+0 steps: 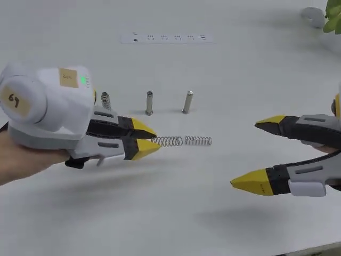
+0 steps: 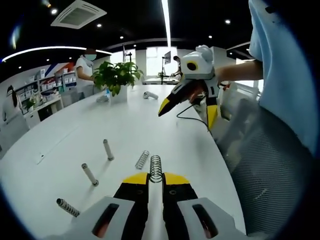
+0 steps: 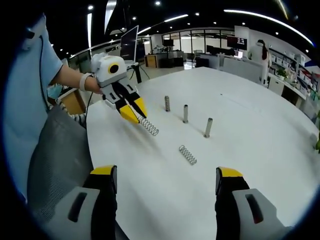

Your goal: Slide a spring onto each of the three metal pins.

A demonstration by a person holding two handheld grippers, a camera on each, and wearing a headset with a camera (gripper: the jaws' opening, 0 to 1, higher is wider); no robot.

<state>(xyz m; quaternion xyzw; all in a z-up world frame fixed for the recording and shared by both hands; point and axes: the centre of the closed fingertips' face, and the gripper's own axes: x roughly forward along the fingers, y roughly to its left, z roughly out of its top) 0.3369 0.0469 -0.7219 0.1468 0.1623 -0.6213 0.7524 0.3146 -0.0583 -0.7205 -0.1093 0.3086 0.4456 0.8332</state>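
Three metal pins stand in a row on the white table. The left pin wears a spring; the middle pin and right pin are bare. My left gripper is shut on one end of a spring, held level just in front of the pins; the same spring sticks out between its jaws. A loose spring lies on the table just beyond it. My right gripper hovers wide open to the right, holding nothing.
A white power strip lies at the far side of the table. A green plant and a small white object sit at the far right corner. A grey mesh chair stands beside the table.
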